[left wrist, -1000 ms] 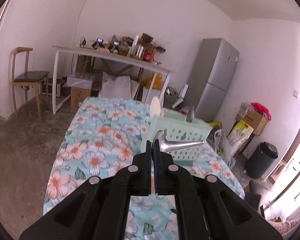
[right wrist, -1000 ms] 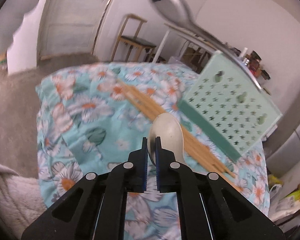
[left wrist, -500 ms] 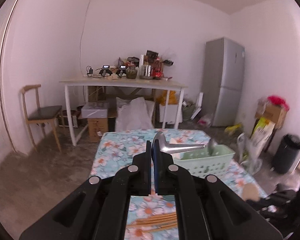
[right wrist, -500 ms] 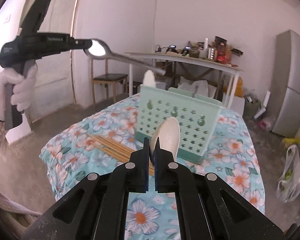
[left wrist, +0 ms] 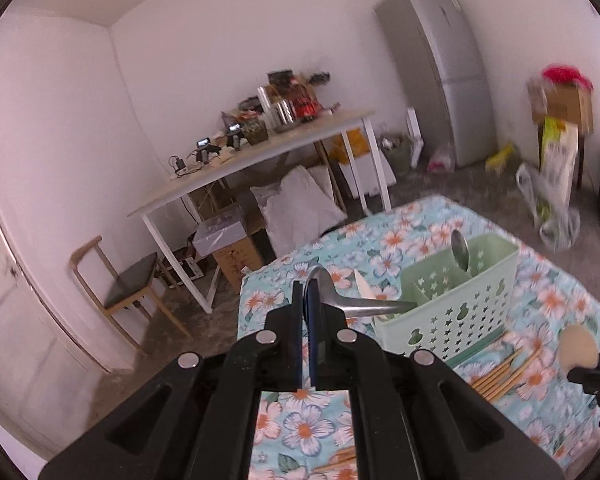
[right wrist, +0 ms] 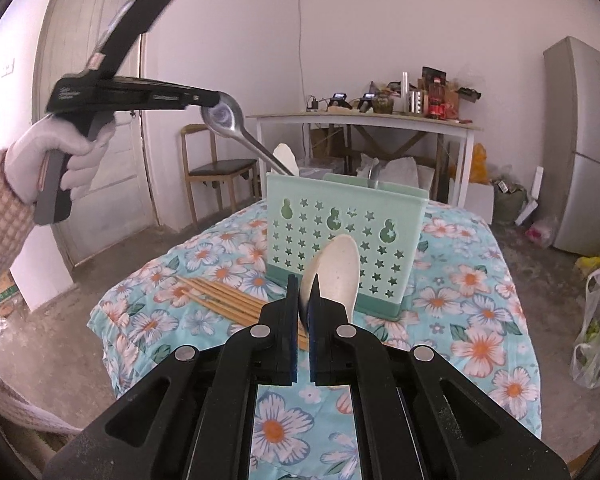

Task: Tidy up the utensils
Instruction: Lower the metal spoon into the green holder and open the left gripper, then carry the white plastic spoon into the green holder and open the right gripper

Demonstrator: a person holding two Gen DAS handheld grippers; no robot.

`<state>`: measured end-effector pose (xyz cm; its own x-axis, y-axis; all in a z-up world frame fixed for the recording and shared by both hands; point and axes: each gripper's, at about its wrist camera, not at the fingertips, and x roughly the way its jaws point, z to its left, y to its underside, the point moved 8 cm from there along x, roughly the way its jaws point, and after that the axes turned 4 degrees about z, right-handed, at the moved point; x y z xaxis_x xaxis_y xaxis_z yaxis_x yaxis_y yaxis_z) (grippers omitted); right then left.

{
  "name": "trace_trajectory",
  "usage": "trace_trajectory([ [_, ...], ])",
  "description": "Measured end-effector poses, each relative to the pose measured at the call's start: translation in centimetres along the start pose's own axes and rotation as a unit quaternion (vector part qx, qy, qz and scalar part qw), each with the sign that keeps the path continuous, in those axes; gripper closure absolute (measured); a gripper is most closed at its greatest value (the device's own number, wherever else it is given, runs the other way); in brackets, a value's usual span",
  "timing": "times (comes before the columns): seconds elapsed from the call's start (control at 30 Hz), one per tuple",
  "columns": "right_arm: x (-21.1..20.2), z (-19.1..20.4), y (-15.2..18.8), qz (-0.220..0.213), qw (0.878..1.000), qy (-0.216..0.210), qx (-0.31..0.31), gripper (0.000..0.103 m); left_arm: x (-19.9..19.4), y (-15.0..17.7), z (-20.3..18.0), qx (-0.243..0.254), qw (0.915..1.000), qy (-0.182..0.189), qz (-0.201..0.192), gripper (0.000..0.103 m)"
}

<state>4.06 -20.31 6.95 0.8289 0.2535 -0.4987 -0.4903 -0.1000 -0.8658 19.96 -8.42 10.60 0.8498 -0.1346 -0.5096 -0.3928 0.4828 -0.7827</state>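
Note:
My left gripper [left wrist: 308, 294] is shut on the bowl of a metal spoon [left wrist: 364, 305]. In the right wrist view that metal spoon [right wrist: 225, 117] slants down from the left gripper [right wrist: 214, 101], its handle tip at the left end of the green caddy [right wrist: 340, 236]. A white spoon [right wrist: 286, 155] and another metal spoon [right wrist: 374, 169] stand in the caddy [left wrist: 460, 312]. My right gripper [right wrist: 305, 300] is shut on a cream spoon [right wrist: 338, 268], held in front of the caddy. Bamboo chopsticks [right wrist: 220, 296] lie on the cloth beside it.
The table wears a floral cloth [right wrist: 480, 320]. A gloved hand [right wrist: 60, 152] holds the left gripper. Behind stand a wooden chair [right wrist: 220, 168], a cluttered white table [right wrist: 364, 120] and a fridge [right wrist: 580, 140]. A plastic bag [right wrist: 596, 340] lies on the floor at right.
Both grippers rolled and rose, and both views swung from the tabletop toward the room. The left gripper brought its metal spoon's handle down to the caddy's left end. The right gripper has steadied.

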Motion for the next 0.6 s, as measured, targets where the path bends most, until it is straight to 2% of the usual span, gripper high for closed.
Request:
trace_trajectory([
  [0.13, -0.1, -0.4, 0.1, -0.005, 1.0, -0.006, 0.011, 0.101, 1.2, -1.4, -0.6, 0.014, 0.9996, 0.009, 0.023, 0.101],
  [0.23, -0.2, -0.5, 0.1, -0.009, 1.0, -0.009, 0.018, 0.101, 2.0, -2.3, -0.9, -0.019, 0.998, 0.051, 0.033, 0.099],
  [0.33, -0.4, -0.8, 0.0, -0.011, 1.0, -0.01, 0.022, 0.101, 2.9, -3.3, -0.8, -0.077, 0.9894, 0.116, 0.041, 0.099],
  [0.37, -0.4, -0.9, 0.0, -0.012, 1.0, -0.011, 0.024, 0.101, 3.0, -3.6, -0.6, -0.106, 0.9829, 0.147, 0.035, 0.094],
  [0.43, -0.5, -1.1, 0.0, -0.012, 0.999, -0.012, 0.028, 0.101, 3.2, -3.9, -0.1, -0.149, 0.9719, 0.18, 0.025, 0.088],
  [0.53, -0.6, -1.3, 0.0, -0.013, 0.999, -0.013, 0.034, 0.101, 2.8, -4.0, 0.6, -0.19, 0.9596, 0.207, 0.007, 0.078],
  [0.6, -0.6, -1.4, -0.1, -0.012, 0.999, -0.013, 0.035, 0.101, 2.5, -3.9, 0.8, -0.207, 0.9543, 0.215, -0.002, 0.072],
])
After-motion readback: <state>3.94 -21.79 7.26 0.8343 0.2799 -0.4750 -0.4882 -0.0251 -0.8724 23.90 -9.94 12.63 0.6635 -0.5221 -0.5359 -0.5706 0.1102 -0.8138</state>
